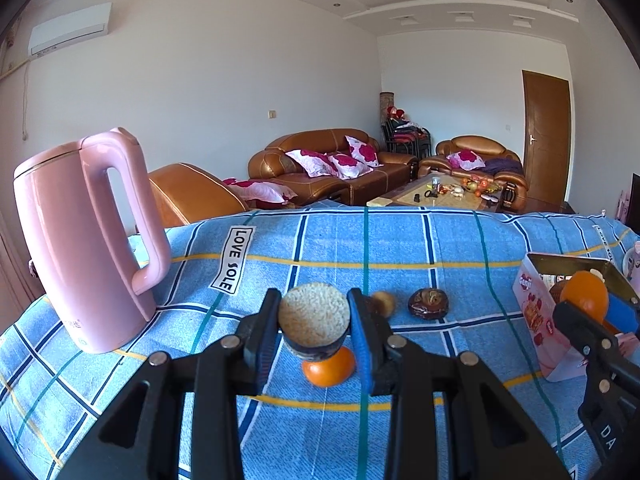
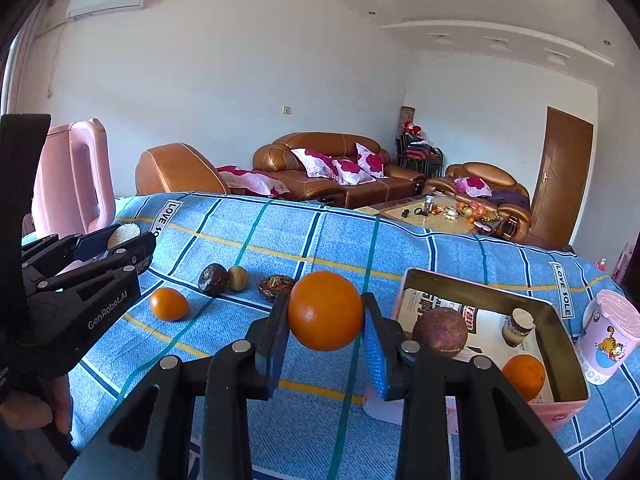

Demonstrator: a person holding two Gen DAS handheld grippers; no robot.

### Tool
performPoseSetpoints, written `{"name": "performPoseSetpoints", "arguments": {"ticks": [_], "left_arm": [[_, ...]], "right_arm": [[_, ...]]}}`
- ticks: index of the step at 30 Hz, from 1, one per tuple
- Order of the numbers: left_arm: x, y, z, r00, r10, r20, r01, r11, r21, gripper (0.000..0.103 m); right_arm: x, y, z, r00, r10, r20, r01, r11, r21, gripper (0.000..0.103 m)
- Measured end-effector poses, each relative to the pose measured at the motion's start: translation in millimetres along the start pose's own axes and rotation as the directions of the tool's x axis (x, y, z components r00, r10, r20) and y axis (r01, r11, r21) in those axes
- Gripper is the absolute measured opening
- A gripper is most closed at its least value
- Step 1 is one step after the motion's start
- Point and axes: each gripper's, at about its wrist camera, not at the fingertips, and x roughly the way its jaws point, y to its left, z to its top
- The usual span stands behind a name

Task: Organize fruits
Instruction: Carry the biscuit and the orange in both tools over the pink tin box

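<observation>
Right gripper point(image 2: 325, 312) clamps a firm, slippery orange point(image 2: 325, 310) at its widest; left gripper point(image 1: 314, 316) pinches a light, fragile halved fruit point(image 1: 314, 318) by its rind.

You are looking at open blue checked cloth across the far half of the counter point(image 2: 400, 240), so a pass along the far edge is lying free. The pink kettle point(image 1: 80, 240) is standing tall at the left edge, blocking that side. Loose fruit is lying mid-counter: an orange point(image 2: 169, 304), a dark wrinkled fruit point(image 2: 213, 279), a small tan one point(image 2: 237, 278) and a brown split one point(image 2: 277, 287). At the right edge the open tin point(image 2: 476, 280) and pink cup point(image 2: 608, 340) are crowding the corner.
</observation>
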Motion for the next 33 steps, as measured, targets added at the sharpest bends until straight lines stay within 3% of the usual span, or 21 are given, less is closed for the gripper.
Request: {"name": "performPoseSetpoints", "arguments": {"ticks": [33], "left_arm": [[-16.0,-97.8,1.4,0.995,-0.101,-0.024,0.102,0.993,0.051,0.035]], "right_arm": [[-17.6,-86.7,-17.9,0.993,-0.119,0.007,0.119,0.993,0.0,0.037]]}}
